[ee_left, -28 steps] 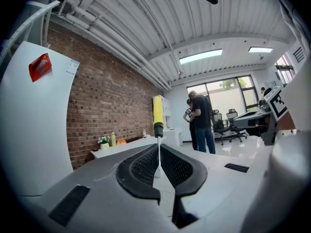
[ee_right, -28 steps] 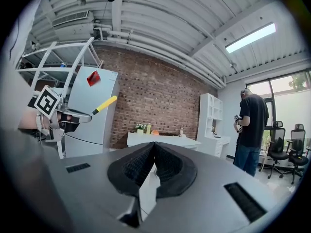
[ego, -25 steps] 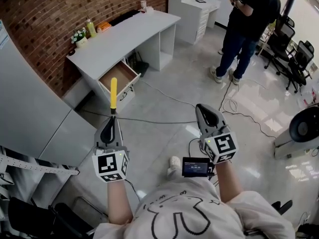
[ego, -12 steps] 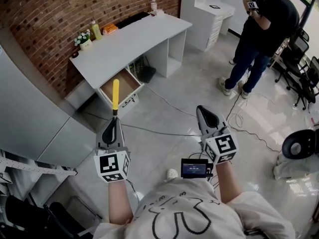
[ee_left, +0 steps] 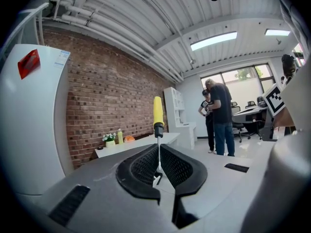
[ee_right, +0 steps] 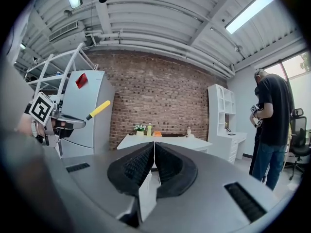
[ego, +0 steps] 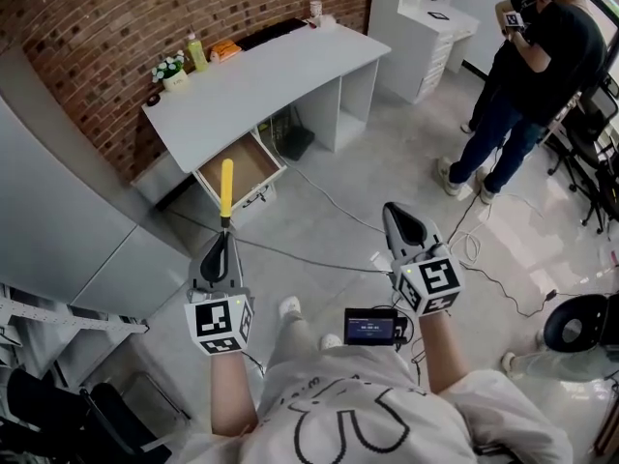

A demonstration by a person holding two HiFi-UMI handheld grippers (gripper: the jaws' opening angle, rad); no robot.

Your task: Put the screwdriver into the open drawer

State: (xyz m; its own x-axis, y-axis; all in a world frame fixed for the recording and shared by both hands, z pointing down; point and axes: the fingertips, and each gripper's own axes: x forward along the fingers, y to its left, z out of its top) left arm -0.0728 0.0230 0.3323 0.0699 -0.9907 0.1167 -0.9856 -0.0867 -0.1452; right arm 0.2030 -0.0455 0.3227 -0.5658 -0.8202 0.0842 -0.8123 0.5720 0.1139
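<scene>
My left gripper (ego: 221,243) is shut on the metal shaft of a screwdriver (ego: 225,186) whose yellow handle points away from me, toward the desk. In the left gripper view the screwdriver (ee_left: 158,118) stands upright above the closed jaws of the left gripper (ee_left: 158,166). The open drawer (ego: 241,166), wooden inside, sticks out below the white desk (ego: 271,72), beyond the handle's tip. My right gripper (ego: 399,223) is shut with nothing in it, and the right gripper (ee_right: 153,160) looks toward the desk (ee_right: 163,141); the screwdriver (ee_right: 98,109) shows at that view's left.
A person in dark clothes (ego: 517,75) stands at the far right near office chairs (ego: 598,129). Cables (ego: 338,196) run over the grey floor. A grey cabinet (ego: 68,230) is at the left. On the desk stand a flower pot (ego: 172,71) and a bottle (ego: 198,51).
The desk and drawer have drifted up and right in the head view as I move nearer. Both grippers keep their pose, and the screwdriver stays held.
</scene>
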